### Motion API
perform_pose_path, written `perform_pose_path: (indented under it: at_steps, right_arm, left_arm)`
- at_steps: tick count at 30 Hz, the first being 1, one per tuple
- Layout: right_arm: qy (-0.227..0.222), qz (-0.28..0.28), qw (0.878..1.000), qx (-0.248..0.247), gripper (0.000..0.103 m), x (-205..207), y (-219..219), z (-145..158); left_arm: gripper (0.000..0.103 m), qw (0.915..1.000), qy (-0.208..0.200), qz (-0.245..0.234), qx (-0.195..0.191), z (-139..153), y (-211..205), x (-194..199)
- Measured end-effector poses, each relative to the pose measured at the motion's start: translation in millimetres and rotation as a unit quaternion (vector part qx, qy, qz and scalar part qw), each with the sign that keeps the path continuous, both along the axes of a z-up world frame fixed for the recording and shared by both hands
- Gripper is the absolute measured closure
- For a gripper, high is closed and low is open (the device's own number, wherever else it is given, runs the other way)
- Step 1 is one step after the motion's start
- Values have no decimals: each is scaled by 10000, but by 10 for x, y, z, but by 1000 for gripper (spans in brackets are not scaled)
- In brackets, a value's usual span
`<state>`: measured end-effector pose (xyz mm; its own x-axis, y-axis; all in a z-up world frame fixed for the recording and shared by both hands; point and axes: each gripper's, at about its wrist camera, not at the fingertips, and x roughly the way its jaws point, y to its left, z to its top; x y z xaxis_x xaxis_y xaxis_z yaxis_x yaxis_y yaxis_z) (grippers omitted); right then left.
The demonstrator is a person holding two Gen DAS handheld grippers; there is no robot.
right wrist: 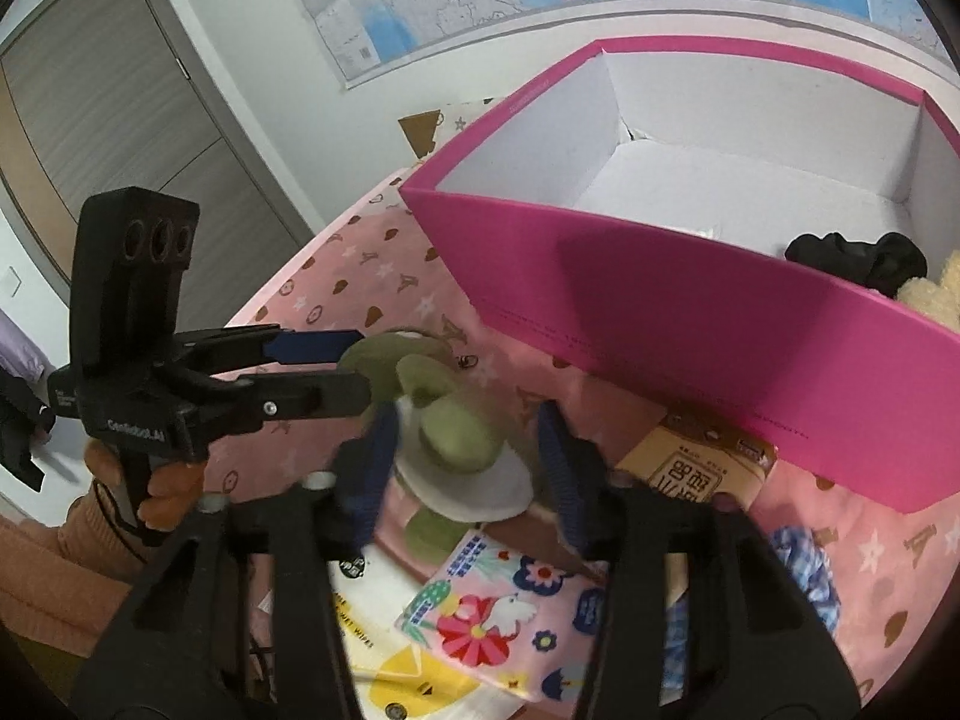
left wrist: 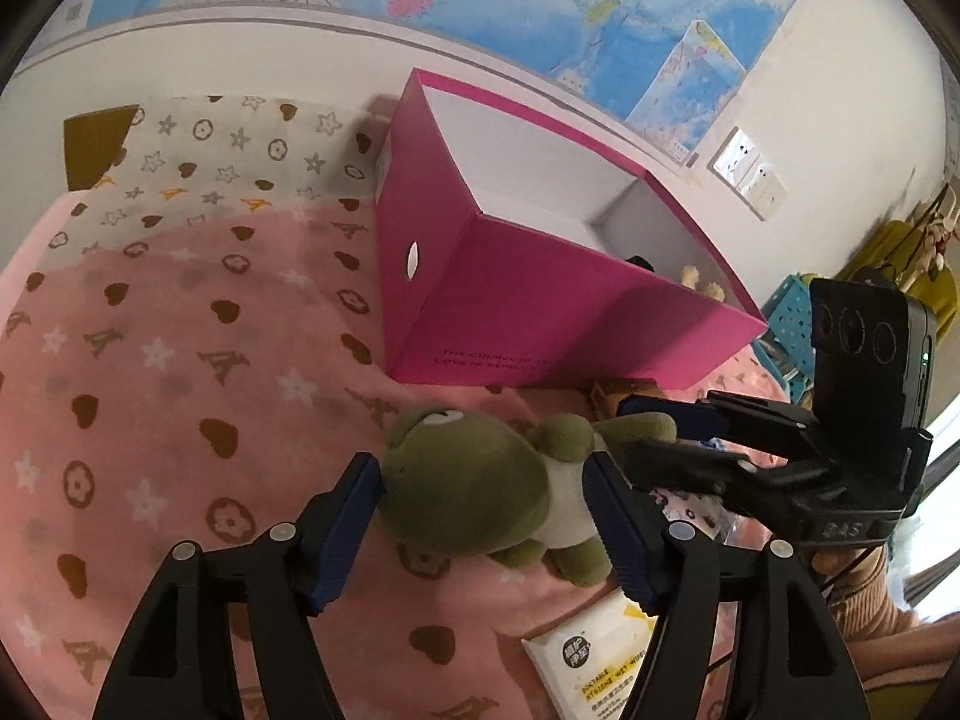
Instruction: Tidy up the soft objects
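A green plush frog (left wrist: 480, 492) with a white belly lies on the pink patterned blanket (left wrist: 180, 390), just in front of the open magenta box (left wrist: 540, 306). My left gripper (left wrist: 483, 516) is open, with its blue pads close on either side of the frog's head and belly. My right gripper (left wrist: 657, 433) comes in from the right, and a green limb sits between its fingers. In the right wrist view the frog (right wrist: 456, 444) lies between the right gripper's (right wrist: 465, 432) pads with small gaps, so it is open. The left gripper (right wrist: 354, 372) straddles the frog's head.
Inside the box (right wrist: 660, 312) lie a black soft item (right wrist: 858, 258) and a beige plush (right wrist: 930, 294). A wet-wipes pack (right wrist: 384, 636), a floral pouch (right wrist: 498, 612), a brown carton (right wrist: 702, 468) and a blue checked scrunchie (right wrist: 804, 570) crowd the blanket nearby. A wall stands behind the box.
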<state>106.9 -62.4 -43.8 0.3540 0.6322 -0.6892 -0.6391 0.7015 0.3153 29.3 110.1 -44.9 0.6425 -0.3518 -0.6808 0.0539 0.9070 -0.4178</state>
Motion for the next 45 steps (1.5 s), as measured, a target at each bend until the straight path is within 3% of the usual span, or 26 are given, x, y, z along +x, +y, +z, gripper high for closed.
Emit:
perform_pose_path:
  at_steps: [5, 16, 23, 31, 37, 45]
  right_arm:
    - [-13, 10, 10000, 47, 75, -16, 2, -11]
    - [-317, 113, 9989, 331, 76, -130, 54, 228]
    - [-603, 185, 9962, 597, 76, -208, 9, 504]
    - [-1174, 152, 9900, 762, 76, -239, -102, 956]
    - [-1556, 75, 9841, 856, 76, -134, -182, 1275]
    - [-1493, -50, 9853, 826, 76, 295, -242, 1338]
  left_arm:
    - [30, 9999, 8, -25, -135, -22, 20, -4]
    - [30, 9992, -41, 161, -370, -14, 5, -123]
    - [30, 9982, -353, 216, -428, 231, 2, -218]
    - [30, 9958, -866, 118, -262, 651, -99, -198]
    - [30, 9915, -1294, 58, 82, 1052, -204, -18]
    - [30, 9917, -1254, 11, 285, 1167, -212, 390]
